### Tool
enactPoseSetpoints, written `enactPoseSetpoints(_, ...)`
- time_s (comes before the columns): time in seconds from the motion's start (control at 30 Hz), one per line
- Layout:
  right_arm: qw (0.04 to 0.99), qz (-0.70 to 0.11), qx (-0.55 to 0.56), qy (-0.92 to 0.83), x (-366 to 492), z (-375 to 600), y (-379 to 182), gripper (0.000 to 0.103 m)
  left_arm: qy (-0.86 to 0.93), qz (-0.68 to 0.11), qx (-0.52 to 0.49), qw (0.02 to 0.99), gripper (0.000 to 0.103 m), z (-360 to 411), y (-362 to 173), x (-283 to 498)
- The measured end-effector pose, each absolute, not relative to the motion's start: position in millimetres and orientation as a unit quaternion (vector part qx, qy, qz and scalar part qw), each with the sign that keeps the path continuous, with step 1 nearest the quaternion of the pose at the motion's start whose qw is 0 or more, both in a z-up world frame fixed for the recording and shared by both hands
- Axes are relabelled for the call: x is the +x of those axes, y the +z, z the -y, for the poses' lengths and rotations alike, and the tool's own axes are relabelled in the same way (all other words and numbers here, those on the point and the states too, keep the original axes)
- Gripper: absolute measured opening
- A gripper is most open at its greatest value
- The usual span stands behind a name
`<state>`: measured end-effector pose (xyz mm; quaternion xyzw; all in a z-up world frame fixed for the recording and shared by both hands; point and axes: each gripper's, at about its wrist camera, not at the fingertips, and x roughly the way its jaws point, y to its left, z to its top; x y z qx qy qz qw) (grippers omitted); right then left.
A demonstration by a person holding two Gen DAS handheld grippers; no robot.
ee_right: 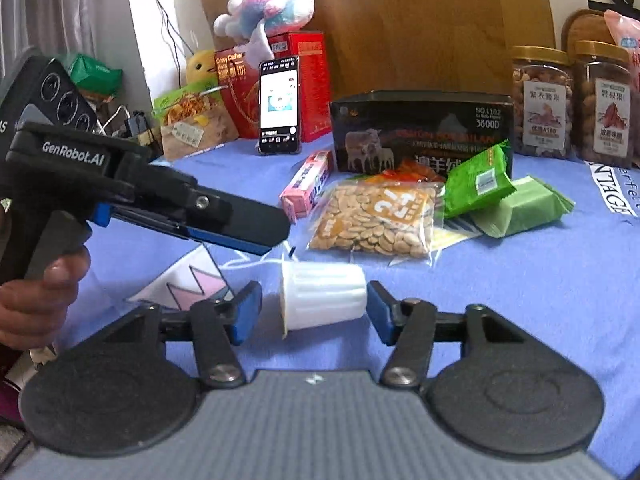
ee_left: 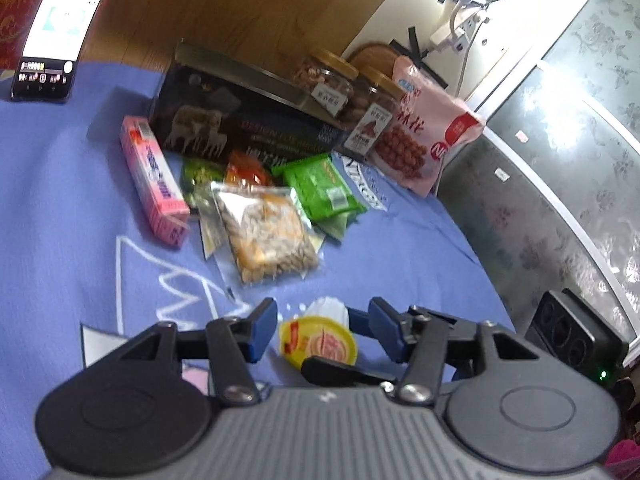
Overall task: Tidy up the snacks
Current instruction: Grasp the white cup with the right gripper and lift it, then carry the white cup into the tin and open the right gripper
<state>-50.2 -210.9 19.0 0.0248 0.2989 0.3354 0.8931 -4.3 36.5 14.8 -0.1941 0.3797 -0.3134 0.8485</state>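
The right gripper (ee_right: 314, 308) stands parted around a white jelly cup (ee_right: 324, 294) lying on its side on the blue cloth (ee_right: 520, 280), neither pad seeming to press it. The left gripper (ee_right: 276, 232) hovers just above and left, jaws apart and empty. Beyond lie a bag of beans (ee_right: 376, 220), green packets (ee_right: 478, 184), and a dark box (ee_right: 420, 132) farther back.

Both grippers alike: right gripper (ee_right: 314, 312) and left gripper (ee_left: 322, 330) have ribbed grey bodies, black round side discs, black link arms with silver screws, blue finger pads (ee_right: 246, 308). Left gripper's black housing reads "GenRobot.AI" in white.
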Motion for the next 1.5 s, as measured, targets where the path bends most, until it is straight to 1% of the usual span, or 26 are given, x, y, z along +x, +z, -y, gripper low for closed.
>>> enactPoseSetpoints(0.13, 0.894, -0.298, 0.026, 0.333, -54, 213, 18, 0.060, -0.315, -0.394, -0.187, 0.843, 0.052, -29, 8, -9)
enactPoseSetpoints(0.17, 0.893, -0.300, 0.027, 0.335, -54, 212, 17, 0.059, -0.316, -0.397, -0.185, 0.842, 0.052, -27, 6, -9)
enactPoseSetpoints(0.2, 0.893, -0.301, 0.025, 0.333, -55, 211, 17, 0.055, -0.318, -0.400, -0.185, 0.839, 0.049, -25, 4, -8)
enactPoseSetpoints(0.23, 0.896, -0.300, 0.023, 0.327, -55, 211, 17, 0.048, -0.318, -0.404, -0.184, 0.838, 0.049, -23, 1, -7)
enactPoseSetpoints(0.33, 0.901, -0.294, 0.029, 0.317, -55, 212, 20, 0.047, -0.323, -0.401, -0.183, 0.838, 0.043, -21, 4, -5)
enactPoseSetpoints(0.57, 0.931, -0.225, 0.017, 0.288, -29, 205, 47, 0.047, -0.327, -0.347, -0.153, 0.866, 0.043, -16, 45, 17)
enactPoseSetpoints(0.73, 0.945, -0.186, 0.032, 0.269, 30, 201, 69, 0.047, -0.305, -0.299, -0.145, 0.893, 0.043, -14, 79, 66)
enactPoseSetpoints(0.83, 0.952, -0.173, 0.026, 0.253, 65, 197, 75, 0.047, -0.292, -0.285, -0.150, 0.901, 0.043, -11, 91, 99)
enactPoseSetpoints(0.97, 0.957, -0.179, 0.023, 0.229, 105, 196, 70, 0.047, -0.280, -0.286, -0.163, 0.902, 0.043, -3, 87, 142)
enactPoseSetpoints(1.2, 0.962, -0.199, 0.003, 0.188, 130, 197, 57, 0.048, -0.269, -0.310, -0.172, 0.895, 0.043, 12, 65, 185)
enactPoseSetpoints(1.23, 0.963, -0.199, 0.003, 0.183, 131, 197, 56, 0.049, -0.268, -0.313, -0.175, 0.894, 0.043, 13, 64, 187)
enactPoseSetpoints(1.27, 0.964, -0.198, 0.003, 0.176, 130, 199, 56, 0.052, -0.266, -0.314, -0.177, 0.894, 0.044, 14, 64, 187)
enactPoseSetpoints(1.33, 0.966, -0.193, 0.011, 0.170, 124, 204, 57, 0.056, -0.268, -0.309, -0.177, 0.895, 0.046, 12, 65, 183)
enactPoseSetpoints(1.5, 0.964, -0.190, 0.059, 0.174, 93, 229, 60, 0.055, -0.273, -0.287, -0.194, 0.898, 0.046, -14, 74, 150)
